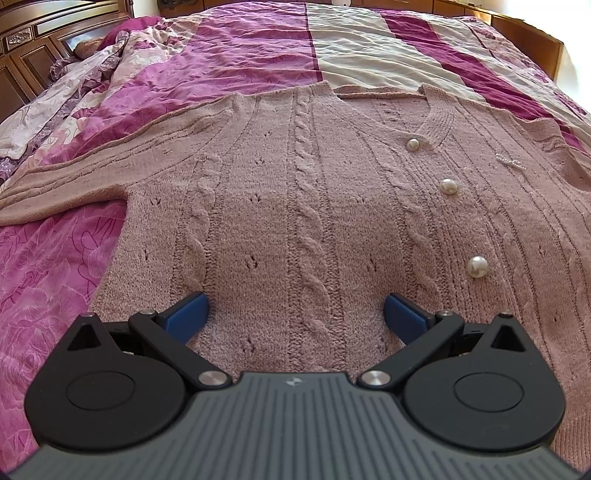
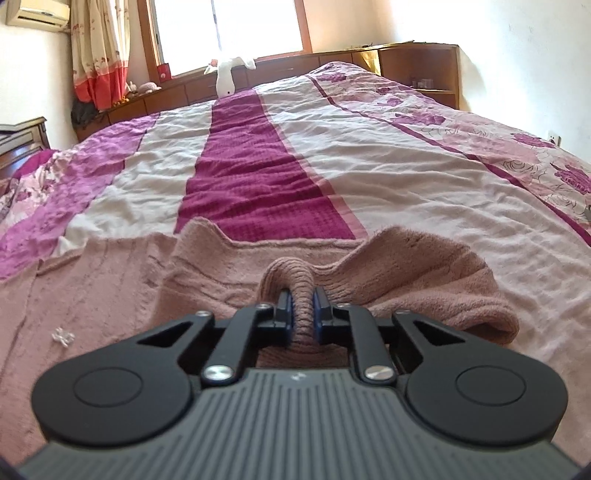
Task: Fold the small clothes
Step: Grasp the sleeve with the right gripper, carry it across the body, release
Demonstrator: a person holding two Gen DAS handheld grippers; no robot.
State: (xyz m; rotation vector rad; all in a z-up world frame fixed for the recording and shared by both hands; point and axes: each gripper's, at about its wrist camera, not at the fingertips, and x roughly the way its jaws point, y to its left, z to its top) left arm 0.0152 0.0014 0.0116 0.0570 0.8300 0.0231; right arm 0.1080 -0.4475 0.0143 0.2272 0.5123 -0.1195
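1. we see a pink knitted cardigan lying flat on the bed. it fills the middle and right of the left wrist picture, with its neck toward the top.

2. our left gripper hangs at the bottom middle of that picture, over the low part of the cardigan. its blue fingers are spread wide apart and hold nothing.

3. our right gripper sits at the bottom middle of the right wrist picture. it is squeezed tight on a bunched-up roll of the cardigan, which sticks up between the two fingers.

4. we think the cardigan is soft, thick and floppy. it looks a bit heavy for its size, so it will sag and stretch if we lift it by one spot.

5. the fuzzy wool should not slip out easily. the ribbed edges, the sleeve and the bottom hem look like good places to pinch.

6. the pearl buttons are hard and round. we should not pinch on them, because they may slip or pop off.

7. only the left wrist picture shows the buttons, the cable pattern and the sleeve lying out to the left.

8. only the right wrist picture shows the pinch on the wool, a folded-over lump of cardigan at the middle right, the window and a white soft toy at the top.
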